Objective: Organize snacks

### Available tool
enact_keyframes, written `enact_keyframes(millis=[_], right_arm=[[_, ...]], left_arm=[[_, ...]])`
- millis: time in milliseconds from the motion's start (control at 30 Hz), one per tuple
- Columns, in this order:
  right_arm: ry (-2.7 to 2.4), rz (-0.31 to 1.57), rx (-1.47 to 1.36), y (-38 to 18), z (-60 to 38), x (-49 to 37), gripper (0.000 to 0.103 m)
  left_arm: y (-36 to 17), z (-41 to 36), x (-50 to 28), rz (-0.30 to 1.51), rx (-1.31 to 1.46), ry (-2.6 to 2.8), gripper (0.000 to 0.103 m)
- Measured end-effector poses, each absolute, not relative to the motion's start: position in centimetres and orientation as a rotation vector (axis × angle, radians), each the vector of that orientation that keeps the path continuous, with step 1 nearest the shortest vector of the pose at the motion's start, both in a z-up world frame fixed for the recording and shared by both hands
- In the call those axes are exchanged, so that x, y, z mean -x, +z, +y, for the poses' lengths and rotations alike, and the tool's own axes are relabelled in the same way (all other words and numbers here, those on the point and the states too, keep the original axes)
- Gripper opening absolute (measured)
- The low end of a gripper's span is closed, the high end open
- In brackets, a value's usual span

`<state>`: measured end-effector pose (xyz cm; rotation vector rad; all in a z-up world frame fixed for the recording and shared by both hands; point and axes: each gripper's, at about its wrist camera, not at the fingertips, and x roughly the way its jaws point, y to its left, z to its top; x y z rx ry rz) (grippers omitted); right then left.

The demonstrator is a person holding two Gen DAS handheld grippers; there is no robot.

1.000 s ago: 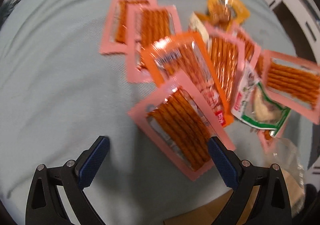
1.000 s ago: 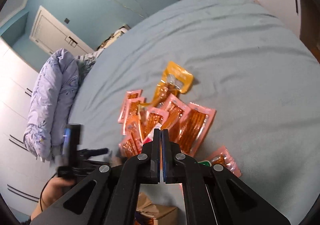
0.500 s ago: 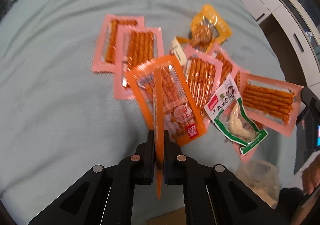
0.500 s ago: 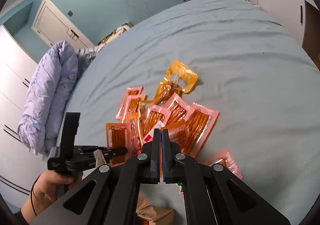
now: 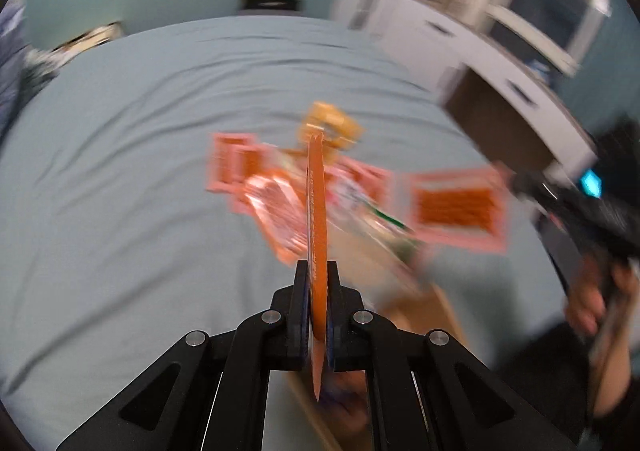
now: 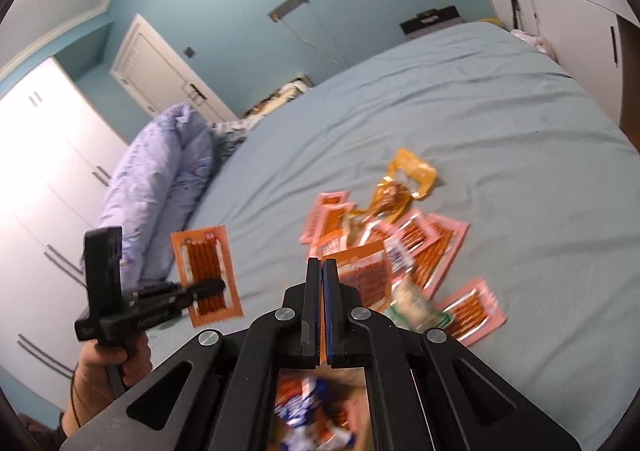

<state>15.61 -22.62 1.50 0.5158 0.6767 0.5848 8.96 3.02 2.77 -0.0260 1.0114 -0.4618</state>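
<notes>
My left gripper (image 5: 318, 271) is shut on an orange snack packet (image 5: 316, 211), seen edge-on and lifted above the bed. In the right wrist view the same packet (image 6: 206, 275) hangs flat from the left gripper (image 6: 208, 287) at the left. A pile of pink and orange snack packets (image 6: 384, 243) lies on the blue-grey bed (image 6: 500, 123), blurred in the left wrist view (image 5: 352, 195). My right gripper (image 6: 322, 271) is shut and empty, above the pile's near edge. It shows at the right of the left wrist view (image 5: 568, 203).
A cardboard box (image 5: 420, 315) with snacks inside (image 6: 316, 411) sits under the grippers at the near edge of the bed. A folded quilt (image 6: 160, 179) lies at the far left. White cabinets (image 6: 568, 3) stand along the right.
My left gripper closed on the orange packet, lifted it off the pile and swung up and back; its view now tilts up toward the room. The right gripper stayed shut and nearly still.
</notes>
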Motion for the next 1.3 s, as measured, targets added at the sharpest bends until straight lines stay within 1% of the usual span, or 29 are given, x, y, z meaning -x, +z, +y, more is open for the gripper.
enact_keyframes(millis=[167, 200, 233, 267, 300, 333, 367, 533, 633, 700, 800, 833, 867, 900, 933, 1000, 1167, 1233, 1300], right_arm=[[0.645, 0.647, -0.524, 2.3, -22.0, -11.5, 0.000], [0.655, 0.641, -0.510, 2.7, -21.8, -10.6, 0.000], [0.660, 0.641, -0.505, 2.8, -21.7, -10.1, 0.000], [0.667, 0.646, -0.506, 2.9, -21.4, -9.4, 0.000], [0.669, 0.651, -0.508, 2.8, -21.3, -8.9, 0.000], [0.665, 0.655, -0.508, 2.7, -21.4, -8.7, 0.000], [0.657, 0.663, -0.508, 2.5, -21.3, -8.3, 0.000], [0.648, 0.725, -0.504, 2.1, -20.4, -7.2, 0.000], [0.655, 0.770, -0.488, 1.6, -19.4, -7.2, 0.000], [0.647, 0.768, -0.495, 1.8, -18.7, -7.6, 0.001], [0.627, 0.837, -0.564, 1.2, -18.7, -8.5, 0.001], [0.622, 0.853, -0.604, 1.0, -19.2, -8.8, 0.004], [0.612, 0.851, -0.619, 1.1, -19.6, -8.8, 0.007], [0.597, 0.845, -0.622, 1.3, -20.0, -8.7, 0.022], [0.578, 0.841, -0.619, 1.5, -20.5, -8.8, 0.048], [0.528, 0.845, -0.613, 1.6, -21.6, -8.9, 0.077], [0.449, 0.827, -0.583, 1.3, -24.3, -9.1, 0.078], [0.435, 0.803, -0.582, 0.1, -25.0, -9.1, 0.078], [0.287, 0.845, -0.574, -1.9, -25.6, -9.0, 0.078]], left_arm=[[1.3, -1.9, -2.4, 1.014, -0.184, -0.667, 0.007], [0.9, -3.0, -1.6, 1.009, -0.246, -0.688, 0.009], [0.7, -3.7, -1.3, 1.004, -0.285, -0.686, 0.016], [0.5, -4.1, -1.1, 1.004, -0.327, -0.666, 0.038], [0.2, -4.3, -1.2, 1.000, -0.360, -0.625, 0.054], [0.2, -4.0, -1.5, 0.984, -0.372, -0.578, 0.078], [0.4, -3.4, -1.7, 0.963, -0.362, -0.547, 0.082], [1.1, 0.7, -4.1, 0.942, -0.221, -0.373, 0.083], [0.6, 2.1, -5.2, 0.950, -0.224, -0.221, 0.083], [0.2, 3.0, -6.0, 0.965, -0.205, -0.170, 0.083], [0.1, 3.9, -6.4, 0.965, -0.176, -0.136, 0.083], [0.1, 4.1, -6.4, 0.959, -0.177, -0.125, 0.083], [0.1, 4.2, -6.3, 0.955, -0.177, -0.119, 0.083], [0.1, 4.1, -6.2, 0.951, -0.175, -0.117, 0.083], [0.1, 4.1, -6.1, 0.947, -0.174, -0.119, 0.083], [0.3, 4.0, -5.9, 0.940, -0.175, -0.123, 0.083], [0.5, 3.8, -5.9, 0.949, -0.170, -0.126, 0.083], [0.2, 3.7, -5.9, 0.963, -0.172, -0.129, 0.083], [0.1, 3.6, -5.9, 0.969, -0.178, -0.120, 0.083]])
